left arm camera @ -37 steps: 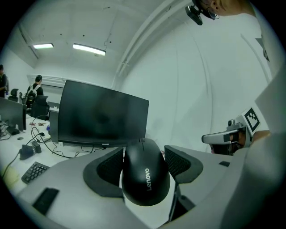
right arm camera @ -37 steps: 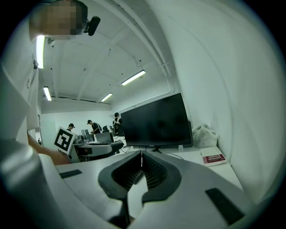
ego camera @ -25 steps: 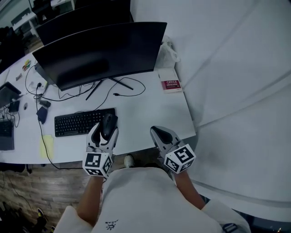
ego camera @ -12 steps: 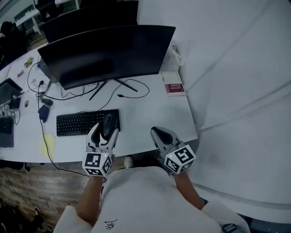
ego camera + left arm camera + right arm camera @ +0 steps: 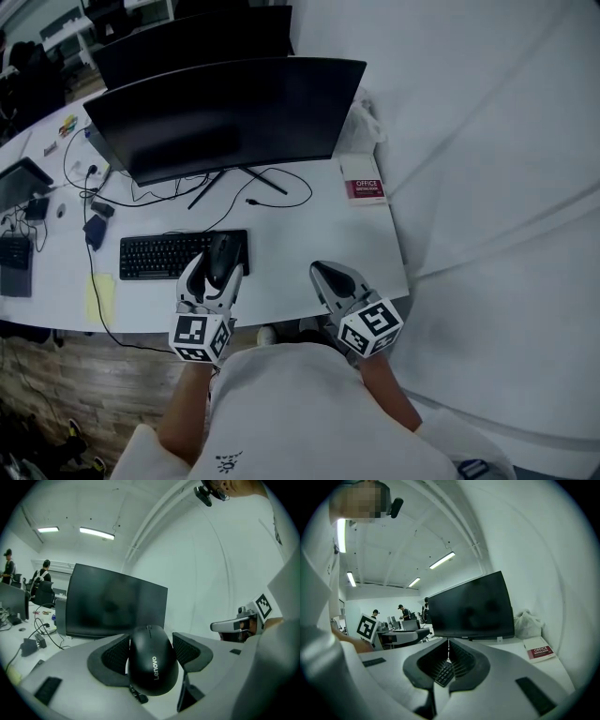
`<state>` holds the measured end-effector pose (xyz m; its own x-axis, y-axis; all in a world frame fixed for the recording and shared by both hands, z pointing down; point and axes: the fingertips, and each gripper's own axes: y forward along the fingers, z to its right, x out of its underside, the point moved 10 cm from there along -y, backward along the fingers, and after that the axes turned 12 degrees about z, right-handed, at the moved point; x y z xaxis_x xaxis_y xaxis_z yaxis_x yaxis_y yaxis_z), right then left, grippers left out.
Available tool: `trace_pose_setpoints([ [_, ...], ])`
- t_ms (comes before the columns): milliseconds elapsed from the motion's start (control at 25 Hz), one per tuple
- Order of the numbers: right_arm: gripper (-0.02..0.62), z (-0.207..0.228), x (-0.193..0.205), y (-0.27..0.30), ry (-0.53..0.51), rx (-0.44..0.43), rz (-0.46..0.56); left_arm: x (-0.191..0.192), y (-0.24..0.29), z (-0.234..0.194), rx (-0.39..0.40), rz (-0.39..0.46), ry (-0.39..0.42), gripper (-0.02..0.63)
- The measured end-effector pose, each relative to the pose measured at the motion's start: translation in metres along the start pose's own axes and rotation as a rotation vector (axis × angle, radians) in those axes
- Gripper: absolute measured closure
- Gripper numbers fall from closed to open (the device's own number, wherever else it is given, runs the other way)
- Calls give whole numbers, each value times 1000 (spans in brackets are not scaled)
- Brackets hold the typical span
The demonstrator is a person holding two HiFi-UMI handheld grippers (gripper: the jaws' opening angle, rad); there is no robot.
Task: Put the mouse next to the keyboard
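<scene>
Mouse (image 5: 152, 665) clamped in left gripper (image 5: 220, 266), over keyboard (image 5: 164, 255) end; right gripper (image 5: 326, 274) closed alongside

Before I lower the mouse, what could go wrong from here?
The left gripper holds the mouse seemingly above the right end of the keyboard; lowering it here could land it on keys, not beside them.
The jaws pinch its rounded sides, so it might slip.
The front edge of the desk is close; released there, it could fall.
</scene>
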<state>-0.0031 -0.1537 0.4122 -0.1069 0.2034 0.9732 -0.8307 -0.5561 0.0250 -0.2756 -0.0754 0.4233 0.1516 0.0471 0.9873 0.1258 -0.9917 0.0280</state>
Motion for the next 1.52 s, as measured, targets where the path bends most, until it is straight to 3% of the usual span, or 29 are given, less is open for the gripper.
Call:
trace_pose_setpoints([
  [880,575,85,-27,15,-11,-129,-30,10,45,39,-146,-16,-9,311],
  [1520,575,112,-7,9,25,-140,-130,47,71,54,-174,-120,-39,311],
])
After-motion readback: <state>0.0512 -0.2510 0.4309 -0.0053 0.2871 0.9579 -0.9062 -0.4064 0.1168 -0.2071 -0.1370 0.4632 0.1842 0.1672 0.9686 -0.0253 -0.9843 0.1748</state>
